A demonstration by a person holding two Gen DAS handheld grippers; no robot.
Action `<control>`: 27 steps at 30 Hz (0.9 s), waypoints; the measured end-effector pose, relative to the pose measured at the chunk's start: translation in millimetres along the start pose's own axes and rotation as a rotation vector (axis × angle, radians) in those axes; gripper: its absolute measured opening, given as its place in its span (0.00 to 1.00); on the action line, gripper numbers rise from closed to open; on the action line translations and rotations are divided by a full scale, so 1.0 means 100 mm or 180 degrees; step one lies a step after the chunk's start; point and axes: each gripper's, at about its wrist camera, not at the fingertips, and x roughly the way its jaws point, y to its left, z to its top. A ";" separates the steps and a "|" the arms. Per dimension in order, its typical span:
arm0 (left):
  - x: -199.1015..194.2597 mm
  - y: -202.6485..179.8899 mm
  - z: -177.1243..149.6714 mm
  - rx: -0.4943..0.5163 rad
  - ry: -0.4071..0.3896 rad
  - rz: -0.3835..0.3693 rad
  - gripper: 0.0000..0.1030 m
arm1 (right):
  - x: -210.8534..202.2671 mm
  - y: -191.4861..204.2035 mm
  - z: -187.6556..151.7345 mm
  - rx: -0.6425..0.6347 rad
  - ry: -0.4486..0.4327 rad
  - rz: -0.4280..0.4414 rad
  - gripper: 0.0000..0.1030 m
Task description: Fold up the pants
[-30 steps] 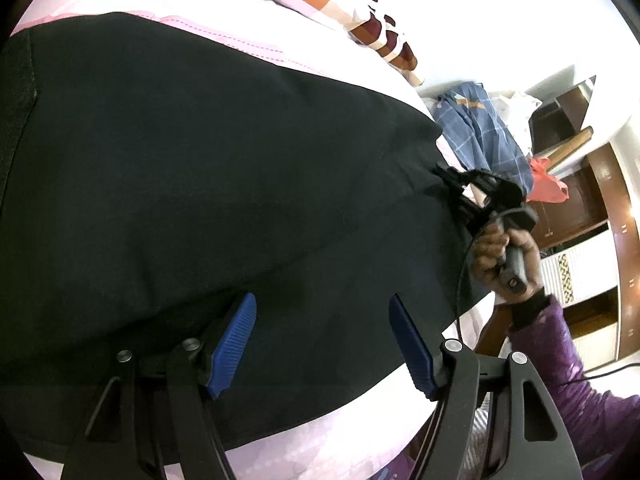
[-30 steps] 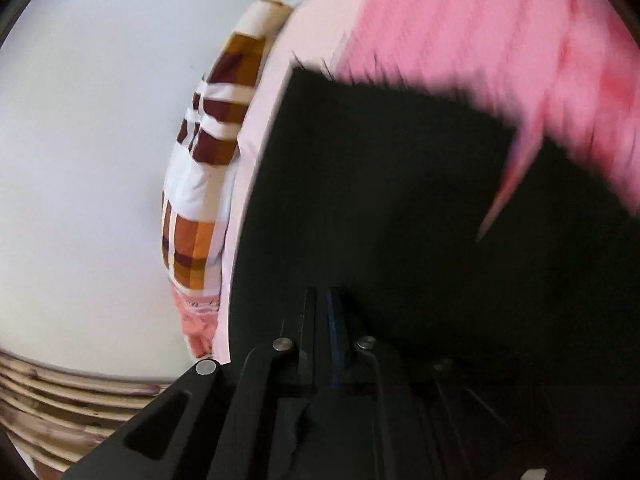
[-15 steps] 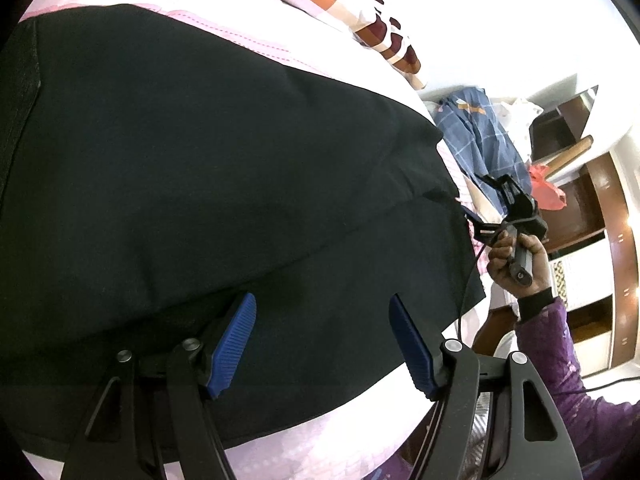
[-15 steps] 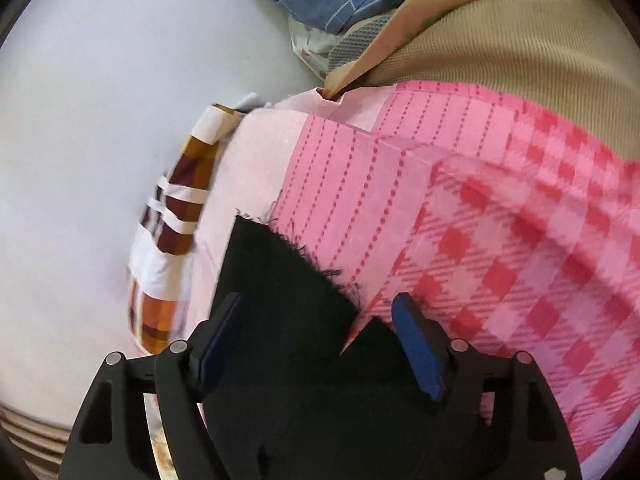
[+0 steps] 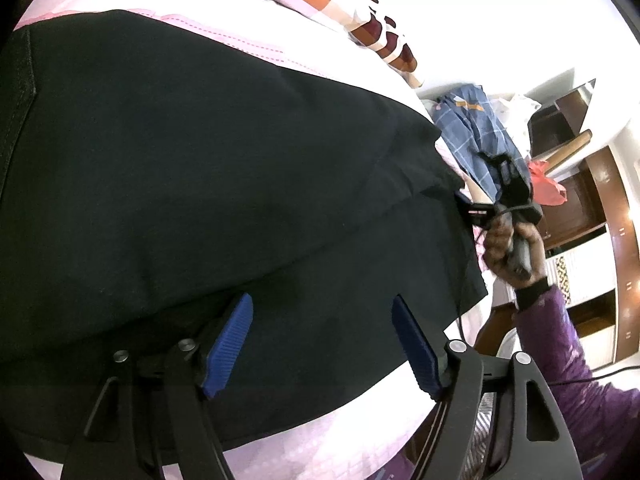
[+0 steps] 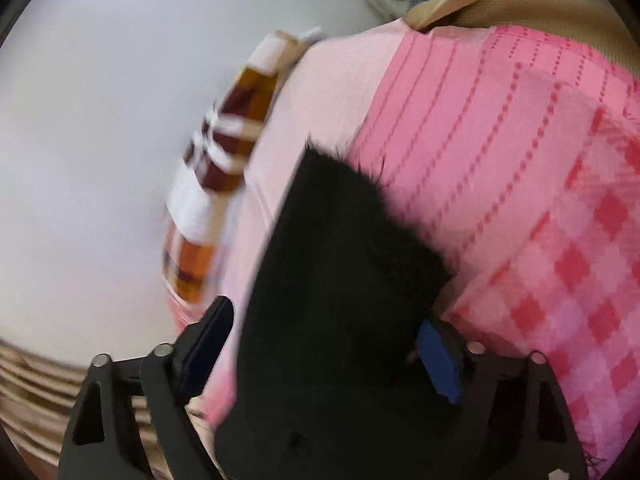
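My left claw (image 5: pixel 322 344) hovers over the black pants (image 5: pixel 208 184), its blue pads spread and widening, nothing pinched between them. The pants lie flat across the pink bedsheet (image 5: pixel 248 40), filling my view from nine o'clock to three. At three o'clock my right hand (image 5: pixel 510 246) grips its handle just off the pants' far edge. My right claw (image 6: pixel 324 352) is opening too, pads clear of the cloth; the frayed hem (image 6: pixel 344 176) points toward twelve o'clock, with the checked blanket (image 6: pixel 568 272) at three.
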 end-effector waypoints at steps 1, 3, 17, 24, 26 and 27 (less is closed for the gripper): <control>0.00 0.00 0.01 0.0007 -0.0003 -0.0005 0.75 | 0.02 0.08 -0.09 -0.0191 0.0011 -0.0102 0.81; 0.02 -0.03 0.01 0.0045 -0.0014 0.0015 0.76 | 0.06 0.19 -0.16 -0.0388 0.0011 -0.0238 0.80; -0.05 0.04 0.02 -0.0026 -0.0135 0.0015 0.77 | -0.46 0.56 -0.37 -0.0325 -0.0329 0.0406 0.06; -0.41 0.23 -0.04 -0.0235 -0.0288 0.0089 0.77 | -1.22 0.31 -0.80 -0.0014 -0.0564 0.0465 0.05; -0.56 0.29 -0.07 -0.0286 -0.0331 0.0119 0.77 | -1.35 0.13 -0.92 0.0139 -0.0591 0.0391 0.05; -0.63 0.31 -0.09 -0.0293 -0.0355 0.0155 0.77 | -1.38 0.02 -0.99 0.0222 -0.0584 0.0350 0.05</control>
